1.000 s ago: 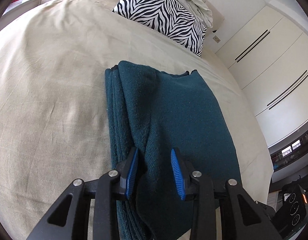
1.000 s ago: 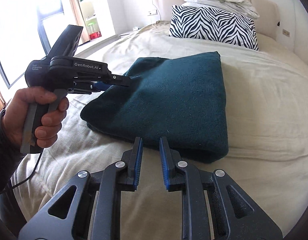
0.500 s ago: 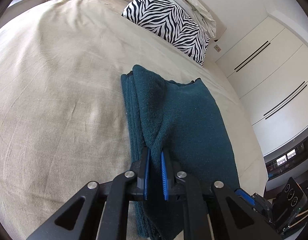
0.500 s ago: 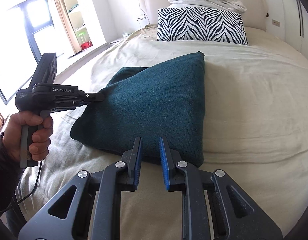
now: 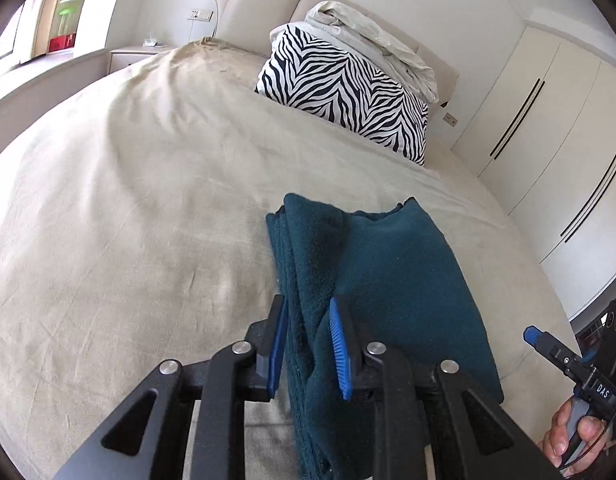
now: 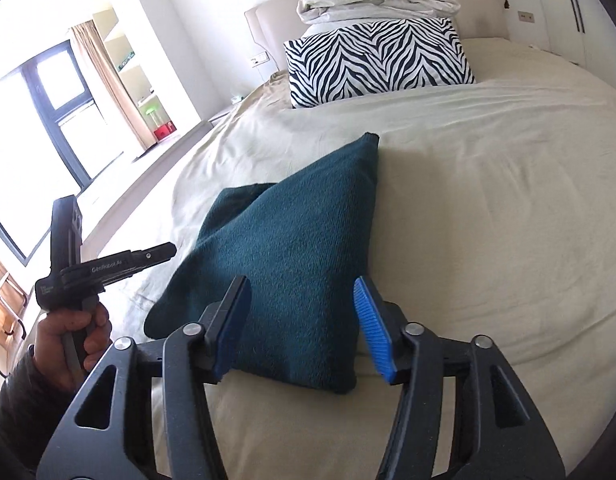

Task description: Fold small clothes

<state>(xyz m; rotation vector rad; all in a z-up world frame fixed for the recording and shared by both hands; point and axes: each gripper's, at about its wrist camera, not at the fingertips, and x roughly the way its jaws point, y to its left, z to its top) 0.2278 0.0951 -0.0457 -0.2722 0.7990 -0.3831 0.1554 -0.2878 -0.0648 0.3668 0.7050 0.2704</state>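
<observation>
A folded dark teal cloth (image 5: 392, 280) lies on the beige bed (image 5: 127, 220); it also shows in the right wrist view (image 6: 291, 256). My left gripper (image 5: 308, 348) is open with its blue pads on either side of the cloth's near left edge, not pinching it. In the right wrist view the left gripper (image 6: 163, 250) hovers just left of the cloth. My right gripper (image 6: 303, 328) is open wide and astride the cloth's near corner. Its tip also shows at the right edge of the left wrist view (image 5: 534, 336).
A zebra-striped pillow (image 6: 380, 56) with a bundled white duvet (image 6: 376, 2) on top lies against the headboard. White wardrobe doors (image 5: 556, 128) stand to the right of the bed. A window (image 6: 35, 128) and floor are to the left.
My left gripper let go of the cloth edge and opened, drawing back a little. My right gripper opened wide and moved forward over the cloth's near corner.
</observation>
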